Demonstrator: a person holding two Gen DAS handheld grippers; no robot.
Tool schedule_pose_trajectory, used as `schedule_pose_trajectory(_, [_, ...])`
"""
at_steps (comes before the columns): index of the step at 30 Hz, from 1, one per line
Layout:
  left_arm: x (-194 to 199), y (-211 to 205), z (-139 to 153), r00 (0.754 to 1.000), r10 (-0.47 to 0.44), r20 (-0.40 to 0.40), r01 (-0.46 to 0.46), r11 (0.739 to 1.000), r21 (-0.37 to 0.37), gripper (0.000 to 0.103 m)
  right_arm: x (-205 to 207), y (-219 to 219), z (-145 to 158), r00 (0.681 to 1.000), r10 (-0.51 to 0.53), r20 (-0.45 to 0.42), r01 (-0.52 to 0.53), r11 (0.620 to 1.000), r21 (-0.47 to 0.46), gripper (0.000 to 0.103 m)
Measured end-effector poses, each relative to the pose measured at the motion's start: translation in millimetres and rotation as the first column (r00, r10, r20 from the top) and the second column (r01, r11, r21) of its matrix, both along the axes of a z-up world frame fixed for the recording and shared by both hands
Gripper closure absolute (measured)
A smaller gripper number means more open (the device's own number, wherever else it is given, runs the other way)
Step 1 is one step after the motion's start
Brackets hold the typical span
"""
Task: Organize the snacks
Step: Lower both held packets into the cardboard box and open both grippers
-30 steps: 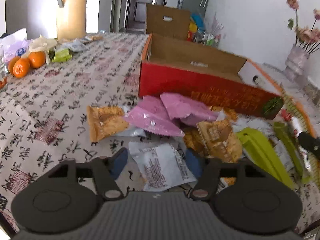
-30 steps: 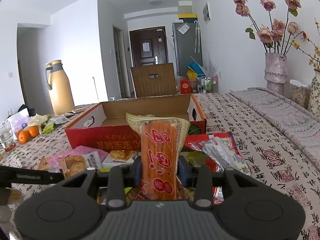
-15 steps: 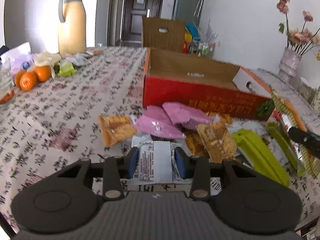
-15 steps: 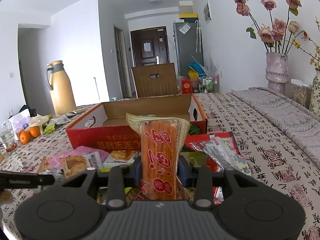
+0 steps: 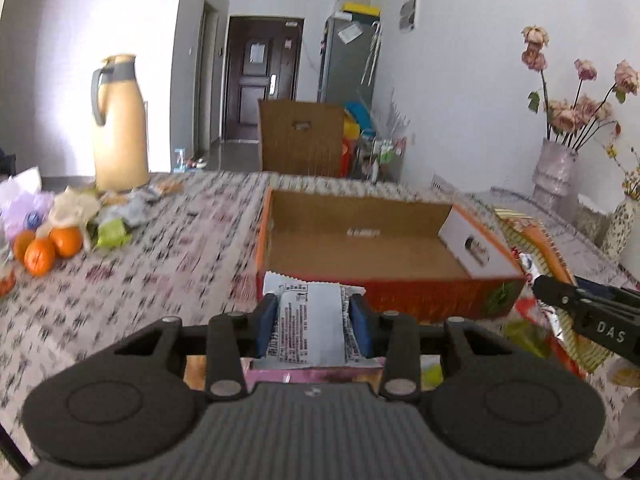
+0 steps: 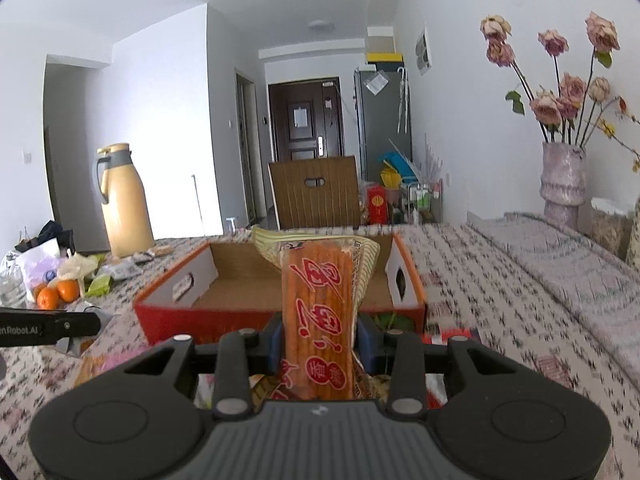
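My left gripper (image 5: pixel 312 320) is shut on a white snack packet (image 5: pixel 308 326) with red print, held up in front of the red cardboard box (image 5: pixel 380 248), whose inside looks bare. My right gripper (image 6: pixel 318 340) is shut on an orange snack stick packet (image 6: pixel 318 312) with red characters, held upright before the same box (image 6: pixel 280 280). The right gripper and its packet also show at the right edge of the left wrist view (image 5: pixel 580 312). Other snack packets (image 5: pixel 312 374) lie on the table below, mostly hidden by the grippers.
A patterned tablecloth (image 5: pixel 160 264) covers the table. Oranges (image 5: pixel 44 248), bags and small packets sit at the far left, with a yellow thermos jug (image 5: pixel 118 124) behind. A vase of dried roses (image 6: pixel 562 176) stands at the right. A chair (image 6: pixel 316 192) stands behind the box.
My left gripper shut on the white packet and lifted it off the table toward the box. My right gripper rose and moved closer to the box, still holding the orange packet.
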State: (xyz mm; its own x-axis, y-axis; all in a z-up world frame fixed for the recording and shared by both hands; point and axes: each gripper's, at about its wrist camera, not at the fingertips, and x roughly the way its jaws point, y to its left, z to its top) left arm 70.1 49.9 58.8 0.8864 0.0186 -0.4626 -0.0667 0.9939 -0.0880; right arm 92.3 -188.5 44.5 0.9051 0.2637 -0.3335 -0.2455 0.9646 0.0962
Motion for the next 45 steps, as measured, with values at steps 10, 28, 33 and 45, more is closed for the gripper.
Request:
schedule_pose_trajectory(10, [64,-18,28,0.998,-0.01,0.065,0.009,1.0,0.011,0.063,75,12,28,1.0,-0.014,0.009,0.014,1.0,0.003,0.067])
schedule_pose_trajectory(28, [164,-18,-16,0.997,0.025,-0.077,-0.024,1.0,0.008,0.063,195,23,-21,0.957,-0.112,-0.266,0.125,0.992,0.032,0.067])
schedule_pose_trajectory(33, [160,-13,-18,0.997,0.016,-0.077,-0.018,1.0,-0.022,0.052,194,21,-22,0.956,-0.108,-0.273,0.123,0.992,0.037,0.05])
schedule_pose_trajectory(45, [146,-14,2,0.997,0.081,-0.012,-0.081,0.997,-0.013,0.0,174,12,2,0.976,-0.112,-0.186,0.132,0.986,0.099,0.005])
